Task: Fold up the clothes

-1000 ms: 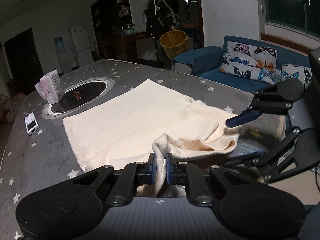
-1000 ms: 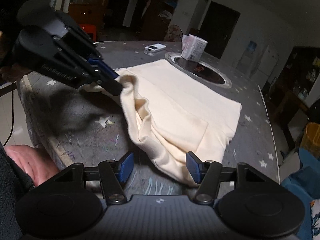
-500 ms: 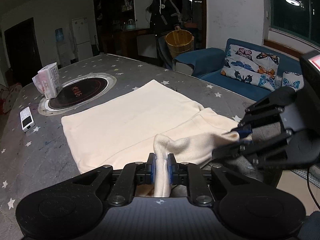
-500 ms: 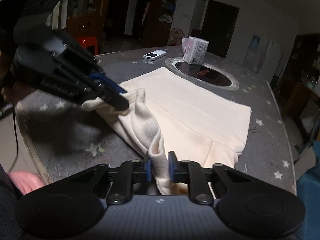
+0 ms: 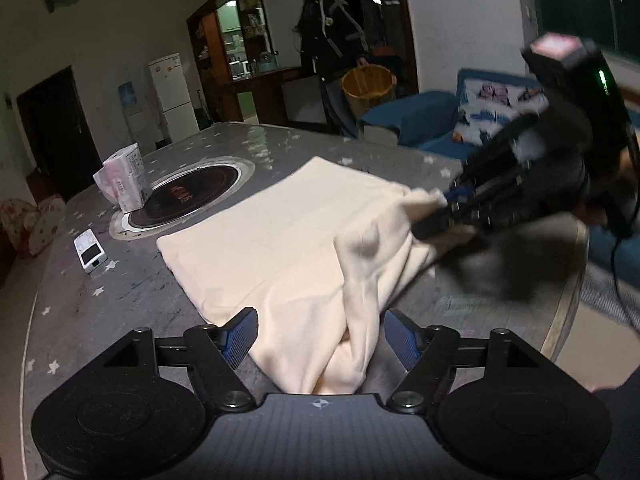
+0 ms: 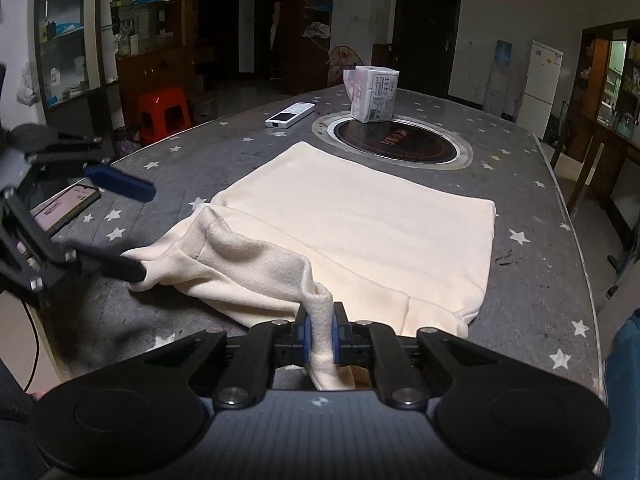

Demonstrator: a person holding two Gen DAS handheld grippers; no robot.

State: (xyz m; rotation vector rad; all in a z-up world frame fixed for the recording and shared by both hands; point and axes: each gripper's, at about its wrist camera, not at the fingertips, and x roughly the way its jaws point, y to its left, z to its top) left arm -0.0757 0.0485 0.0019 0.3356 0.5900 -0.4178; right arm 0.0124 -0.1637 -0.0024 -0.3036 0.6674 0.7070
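A cream fleece garment (image 5: pixel 288 232) lies mostly flat on the grey star-patterned table (image 5: pixel 100 300). It also shows in the right wrist view (image 6: pixel 360 216). My left gripper (image 5: pixel 320 338) is open, with a loose fold of the garment lying between its spread blue pads (image 5: pixel 240 338). My right gripper (image 6: pixel 320 334) is shut on a bunched edge of the garment near the table's front. In the left wrist view the right gripper (image 5: pixel 436 212) lifts that edge. In the right wrist view the left gripper (image 6: pixel 128 226) stands open at the garment's left corner.
A round inset hotplate (image 6: pixel 396 140), a tissue pack (image 6: pixel 374 94) and a white remote (image 6: pixel 290 114) sit beyond the garment. A phone (image 6: pixel 64 208) lies near the left table edge. A person (image 5: pixel 332 40) with a yellow bucket (image 5: pixel 368 88) stands by a blue sofa (image 5: pixel 448 128).
My left gripper has opened and let go of the garment fold. My right gripper closed on the garment's edge half a second ago and still holds it, now raised.
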